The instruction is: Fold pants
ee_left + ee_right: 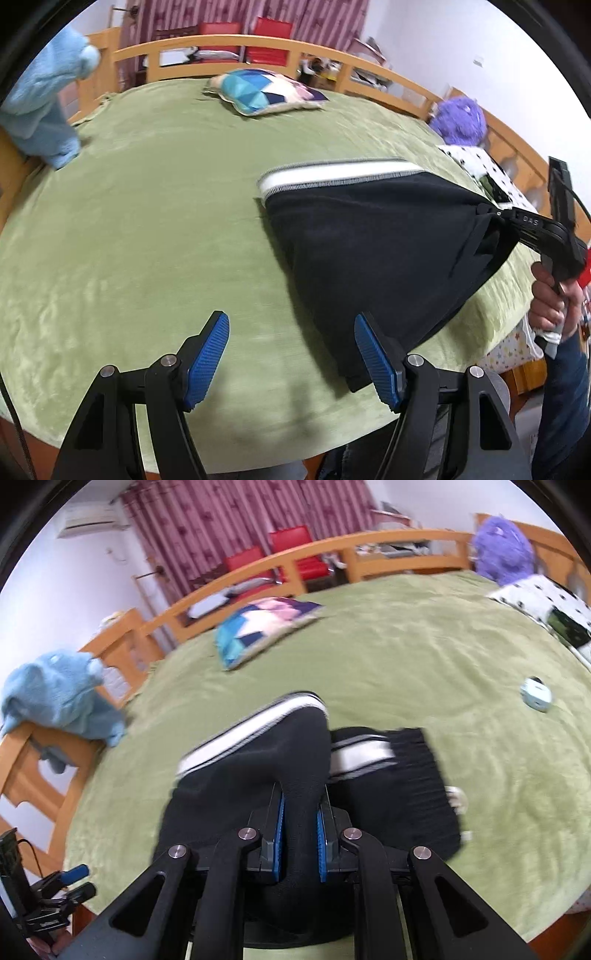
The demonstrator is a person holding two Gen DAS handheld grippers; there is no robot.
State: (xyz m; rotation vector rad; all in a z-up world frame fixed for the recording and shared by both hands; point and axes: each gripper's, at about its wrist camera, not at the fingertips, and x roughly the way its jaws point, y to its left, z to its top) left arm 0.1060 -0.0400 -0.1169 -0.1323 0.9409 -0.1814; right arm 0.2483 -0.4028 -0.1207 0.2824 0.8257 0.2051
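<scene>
You're mid-fold: your right gripper (300,827) has its jaws pinching a bunch of the black pants (369,251) and lifts that side off the green blanket (147,240). The pants sit toward the bed's near edge, right of middle, their white-striped waistband (332,173) facing the far rail (258,44). Your left gripper (291,362) hangs with jaws spread and nothing between them, just beside the pants' near corner.

Next move, as I judge it: carry the pinched side across onto the flat half, line up the edges, then let go; the left could pin the near corner so the cloth doesn't drag.

Count:
- 1 pair of pants
- 2 grippers
- 1 patterned pillow (262,92)
- 1 blue plush (44,99)
- 1 purple plush (460,120)
- 2 red chairs (243,37)
- 1 small pale object (535,694)
</scene>
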